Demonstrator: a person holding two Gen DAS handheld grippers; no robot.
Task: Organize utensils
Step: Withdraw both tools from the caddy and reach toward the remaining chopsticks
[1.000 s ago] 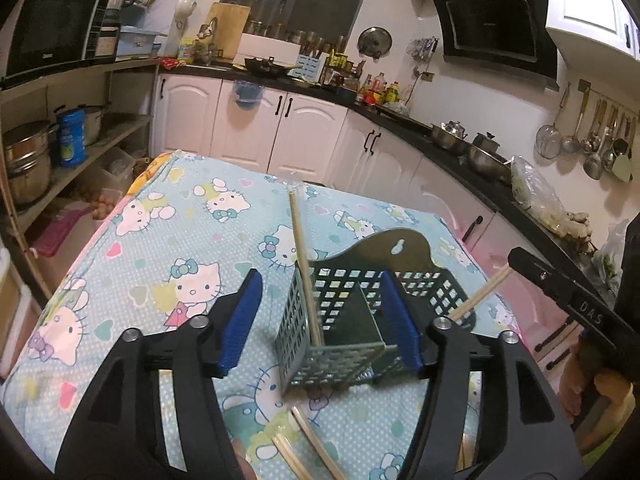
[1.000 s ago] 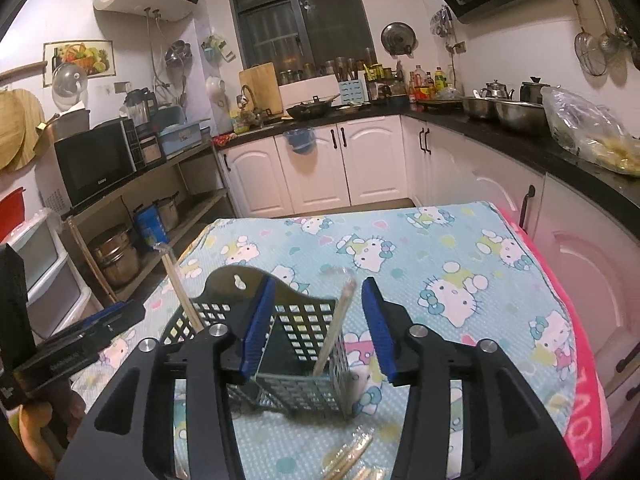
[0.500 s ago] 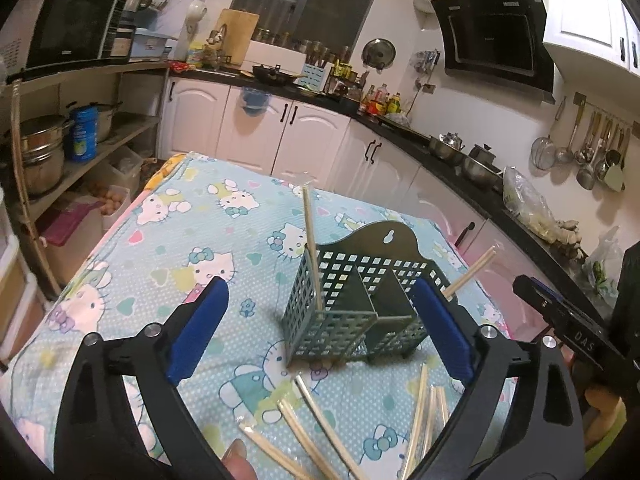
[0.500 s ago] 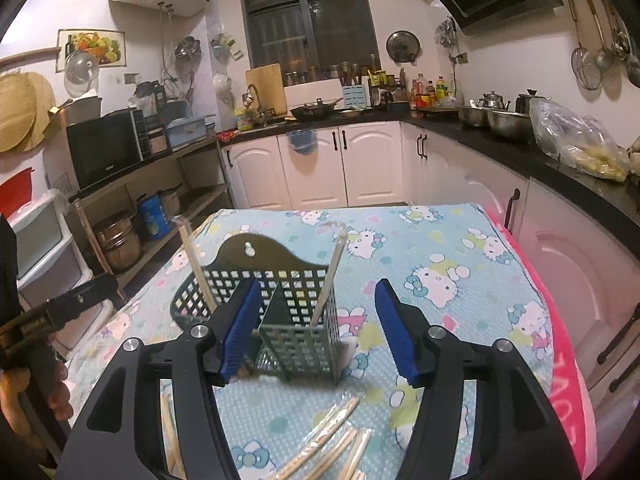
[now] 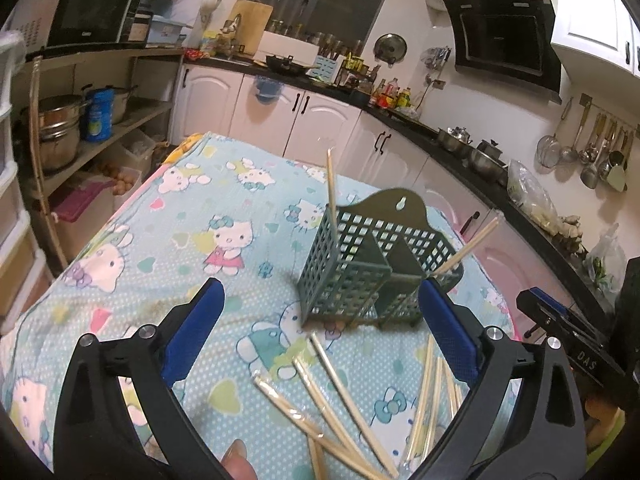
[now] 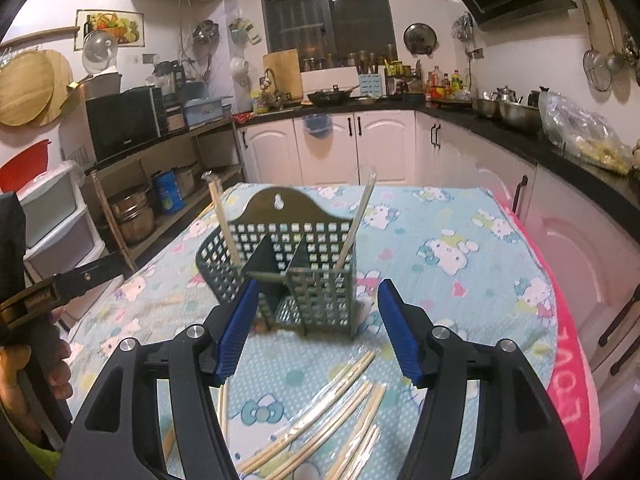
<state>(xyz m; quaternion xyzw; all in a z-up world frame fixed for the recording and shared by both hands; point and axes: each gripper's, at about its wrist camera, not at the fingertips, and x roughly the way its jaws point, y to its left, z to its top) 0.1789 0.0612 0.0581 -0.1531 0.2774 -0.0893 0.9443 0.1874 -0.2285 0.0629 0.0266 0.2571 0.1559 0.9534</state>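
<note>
1. Cut off at the bottom edge of the left wrist view: the loose chopsticks [image 5: 344, 392] by the counter's near edge, lower ends unseen.
2. Partly covered by the left tool [image 5: 320, 332]: the basket's [image 5: 352, 268] near right corner, behind one blue pad.
3. Hidden behind basket mesh: lower ends of the two standing chopsticks [image 6: 224, 224]; compartments not certain.
4. Cut off at the right wrist view's bottom edge: wrapped chopsticks [image 6: 320, 420], count unclear under glare of the clear film.
5. Barely seen at the left wrist view's bottom edge: a fingertip [image 5: 238, 460], rest of the hand hidden.
6. Too small to read: bottle labels [image 6: 444, 80] along the far wall.
</note>
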